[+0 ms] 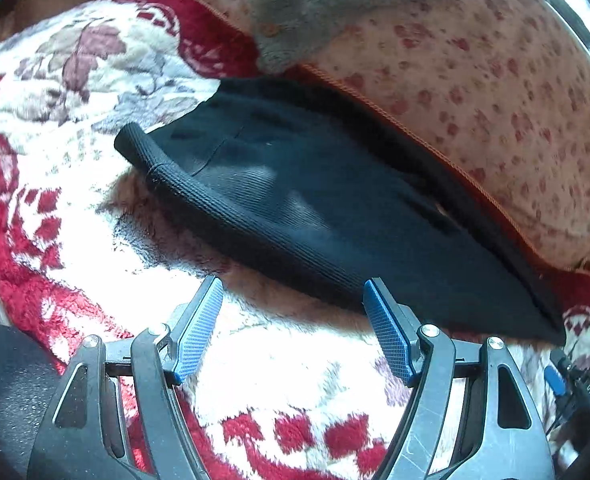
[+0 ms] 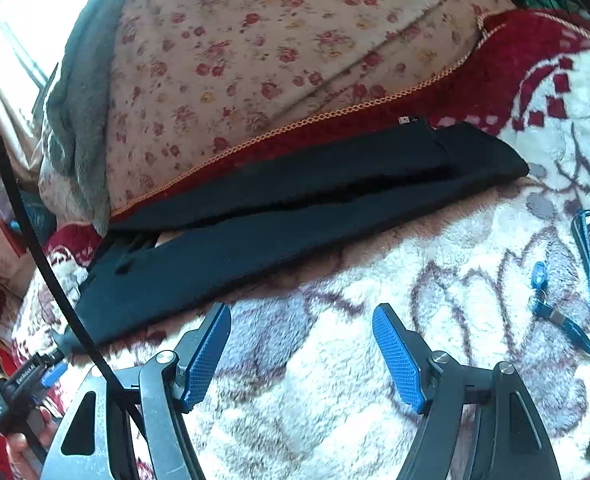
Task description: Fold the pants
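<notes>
The black pants [image 1: 315, 200] lie folded lengthwise in a long strip on a fluffy red-and-white floral blanket [image 1: 75, 92]. The ribbed waistband end [image 1: 143, 152] points left in the left wrist view. My left gripper [image 1: 293, 292] is open and empty, just short of the pants' near edge. In the right wrist view the pants [image 2: 275, 224] stretch across, with the leg ends [image 2: 491, 156] at the right. My right gripper [image 2: 301, 316] is open and empty, just in front of the near edge.
A floral quilt [image 1: 475, 92] lies bunched behind the pants, with a grey cloth [image 1: 315, 12] on it. A black cable [image 2: 35, 240] crosses the left of the right wrist view. A blue cord [image 2: 555, 312] lies at its right. The other gripper's handle [image 2: 19, 384] shows at lower left.
</notes>
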Demonstrator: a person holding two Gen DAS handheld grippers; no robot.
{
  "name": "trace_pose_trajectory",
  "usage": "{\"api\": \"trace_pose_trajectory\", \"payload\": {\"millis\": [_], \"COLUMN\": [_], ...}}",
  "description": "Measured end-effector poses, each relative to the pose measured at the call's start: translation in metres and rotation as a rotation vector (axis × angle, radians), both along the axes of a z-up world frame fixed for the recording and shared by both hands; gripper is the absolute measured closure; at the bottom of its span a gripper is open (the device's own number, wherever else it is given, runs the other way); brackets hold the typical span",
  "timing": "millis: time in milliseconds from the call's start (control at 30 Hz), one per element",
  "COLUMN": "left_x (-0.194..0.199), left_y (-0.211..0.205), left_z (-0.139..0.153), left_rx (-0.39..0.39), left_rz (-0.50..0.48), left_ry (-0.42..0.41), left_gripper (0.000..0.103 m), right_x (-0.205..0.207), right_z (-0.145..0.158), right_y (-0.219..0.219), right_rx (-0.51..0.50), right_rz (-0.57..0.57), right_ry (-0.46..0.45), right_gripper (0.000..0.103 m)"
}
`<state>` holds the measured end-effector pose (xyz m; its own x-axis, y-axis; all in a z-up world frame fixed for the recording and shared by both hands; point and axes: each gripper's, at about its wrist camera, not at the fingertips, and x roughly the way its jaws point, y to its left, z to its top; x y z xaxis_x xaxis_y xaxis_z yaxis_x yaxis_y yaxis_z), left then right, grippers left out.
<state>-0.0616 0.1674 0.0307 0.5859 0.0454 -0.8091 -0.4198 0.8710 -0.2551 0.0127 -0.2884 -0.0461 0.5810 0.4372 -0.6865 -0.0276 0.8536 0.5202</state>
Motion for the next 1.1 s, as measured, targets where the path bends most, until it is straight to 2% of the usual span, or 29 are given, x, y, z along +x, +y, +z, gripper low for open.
{"api": "trace_pose_trajectory", "payload": {"millis": [200,367,467,600,633,667,700,767,867,1000,1100], "left_x": [0.013,0.032,0.043,0.055,0.056,0.058,0.061,0.065,0.063,0.053,0.044], "left_y": [0.005,0.006,0.006,0.008,0.009,0.011,0.014,0.021,0.022,0.024,0.031], "left_z": [-0.007,-0.008,-0.009,-0.009,-0.008,-0.007,-0.006,-0.007,-0.001,0.013,0.019], "left_rx": [-0.029,-0.024,-0.022,-0.011,-0.001,0.03,0.055,0.014,0.016,0.028,0.02], "left_rz": [0.025,0.037,0.043,0.038,0.042,0.06,0.068,0.05,0.028,-0.003,-0.012], "left_ry": [-0.002,0.004,0.014,0.031,0.031,0.034,0.045,0.046,0.03,-0.006,-0.008], "left_gripper": [0.029,0.029,0.029,0.03,0.046,0.078,0.081,0.088,0.092,0.093,0.093], "right_x": [0.022,0.04,0.052,0.062,0.065,0.066,0.068,0.067,0.063,0.053,0.04], "right_z": [-0.006,-0.012,-0.021,-0.028,-0.03,-0.031,-0.032,-0.031,-0.024,-0.008,0.001], "right_y": [-0.01,-0.017,-0.022,-0.024,-0.024,-0.026,-0.027,-0.029,-0.025,-0.019,-0.019], "right_rx": [0.07,0.127,0.175,0.185,0.185,0.187,0.194,0.201,0.166,0.132,0.148], "right_rz": [-0.02,-0.042,-0.057,-0.066,-0.066,-0.068,-0.073,-0.074,-0.063,-0.032,-0.018], "right_ry": [-0.003,-0.02,-0.013,-0.007,-0.003,0.0,0.001,-0.011,-0.04,-0.087,-0.098], "right_gripper": [0.031,0.041,0.05,0.072,0.08,0.083,0.088,0.09,0.092,0.095,0.095]}}
